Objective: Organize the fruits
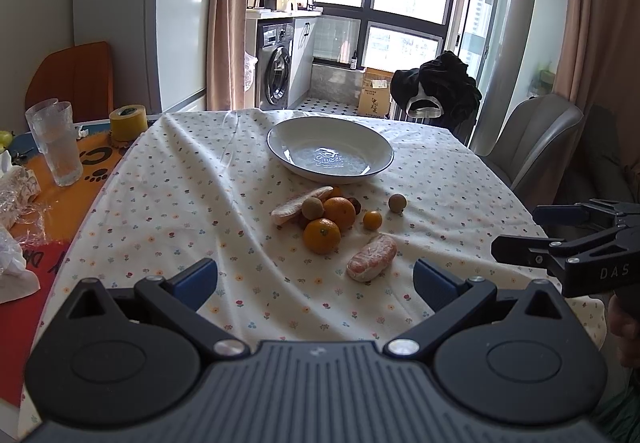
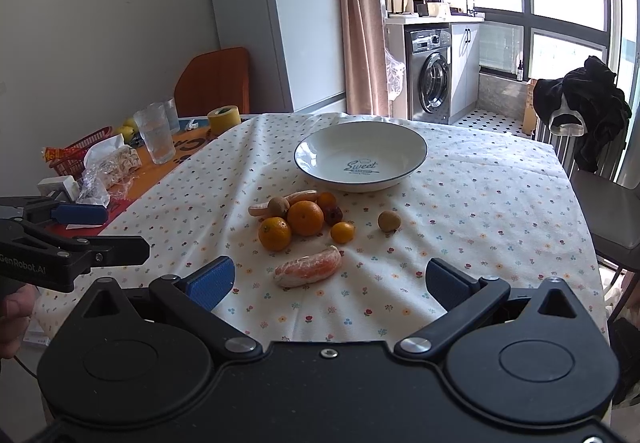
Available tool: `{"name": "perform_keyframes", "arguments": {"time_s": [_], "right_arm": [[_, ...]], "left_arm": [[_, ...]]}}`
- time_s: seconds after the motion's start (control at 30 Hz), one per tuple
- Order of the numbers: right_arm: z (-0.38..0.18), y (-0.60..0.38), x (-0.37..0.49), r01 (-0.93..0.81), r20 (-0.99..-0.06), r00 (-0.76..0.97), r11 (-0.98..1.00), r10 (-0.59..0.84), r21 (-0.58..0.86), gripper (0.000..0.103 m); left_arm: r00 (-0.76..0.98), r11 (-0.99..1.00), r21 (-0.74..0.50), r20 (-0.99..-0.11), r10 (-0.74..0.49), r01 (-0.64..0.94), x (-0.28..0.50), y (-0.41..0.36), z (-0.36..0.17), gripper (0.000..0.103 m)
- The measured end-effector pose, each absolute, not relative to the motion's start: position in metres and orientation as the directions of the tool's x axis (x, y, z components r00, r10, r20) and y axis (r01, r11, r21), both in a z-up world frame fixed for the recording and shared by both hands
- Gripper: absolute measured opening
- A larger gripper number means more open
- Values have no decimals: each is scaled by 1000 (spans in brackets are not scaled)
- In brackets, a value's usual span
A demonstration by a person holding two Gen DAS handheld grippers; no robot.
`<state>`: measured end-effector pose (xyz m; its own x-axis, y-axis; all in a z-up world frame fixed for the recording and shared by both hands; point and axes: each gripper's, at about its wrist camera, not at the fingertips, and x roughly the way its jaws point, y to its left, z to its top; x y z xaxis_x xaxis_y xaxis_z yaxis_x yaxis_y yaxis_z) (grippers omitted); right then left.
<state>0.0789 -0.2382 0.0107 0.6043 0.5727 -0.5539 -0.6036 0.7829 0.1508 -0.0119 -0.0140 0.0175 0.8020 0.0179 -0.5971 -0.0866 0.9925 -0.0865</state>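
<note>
A: How are the two grippers held?

B: The left gripper (image 1: 316, 279) is held above the near edge of the table, its blue-padded fingers (image 1: 198, 277) spread wide with nothing between them. The right gripper (image 2: 330, 283) is likewise spread and empty, above the same near edge. Each is seen from the side in the other's view, jaws apart.

A: Where is the fruit found?

B: On the flowered tablecloth (image 2: 460, 211), around the middle of the table. A cluster is formed by two larger oranges (image 2: 305, 218), touching each other, with a brown round fruit (image 2: 278, 206) and a peeled segment (image 2: 298, 199) at its left side and a dark reddish fruit (image 2: 333, 215) at its right. A small orange (image 2: 343, 232) lies just beside the cluster, and a second brown fruit (image 2: 389, 221) sits apart, toward the right edge. A peeled citrus wedge (image 2: 308, 267) lies nearest the near edge, between the cluster and the grippers.

A: And the dish?

B: A white plate (image 2: 312, 159) with a dark rim is set behind the fruit, toward the far edge. Nothing is held in it; the word "Sweet" is printed inside.

A: What is seen at the left edge?

B: Clear glasses (image 2: 158, 139) and a yellow tape roll (image 2: 224, 119), standing off the cloth.
</note>
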Motion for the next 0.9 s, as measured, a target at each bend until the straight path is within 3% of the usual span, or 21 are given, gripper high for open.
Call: {"name": "perform_keyframes", "arguments": {"time_s": [0.47, 0.9], "right_arm": [[4, -235, 79, -614, -556, 597, 775, 578, 147, 103], [-20, -240, 98, -611, -525, 543, 737, 655, 289, 103]], "left_arm": [[820, 993, -94, -573, 0, -66, -12, -14, 18, 103], [840, 990, -117, -542, 0, -76, 3, -8, -11, 103]]}}
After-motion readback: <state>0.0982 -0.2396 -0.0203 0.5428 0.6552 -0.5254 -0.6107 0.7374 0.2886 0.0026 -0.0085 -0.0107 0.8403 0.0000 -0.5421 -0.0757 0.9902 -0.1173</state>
